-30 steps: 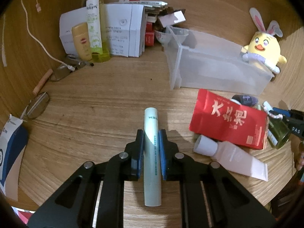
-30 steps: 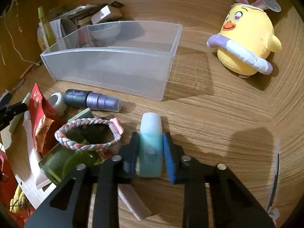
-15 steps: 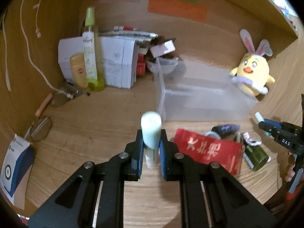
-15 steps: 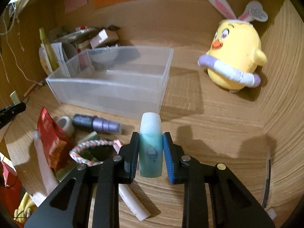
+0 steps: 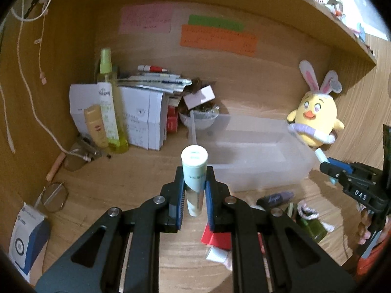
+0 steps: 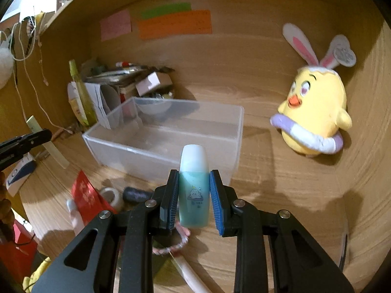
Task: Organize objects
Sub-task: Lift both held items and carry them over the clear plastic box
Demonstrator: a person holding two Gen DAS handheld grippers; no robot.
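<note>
My left gripper is shut on a pale green tube and holds it above the desk, cap pointing at the clear plastic bin. My right gripper is shut on a small teal bottle with a white cap, held in the air just in front of the bin. The right gripper also shows at the right edge of the left wrist view. Below lie a red packet, a purple-capped dark tube, a braided bracelet and a white tube.
A yellow plush chick with rabbit ears sits right of the bin. White boxes, pens and a tall green spray bottle stand at the back left. Glasses and a blue-white box lie at the left.
Both grippers have lifted their objects off the desk and risen, so the views now look level into the shelf. The tube tilted upward in the left gripper.
</note>
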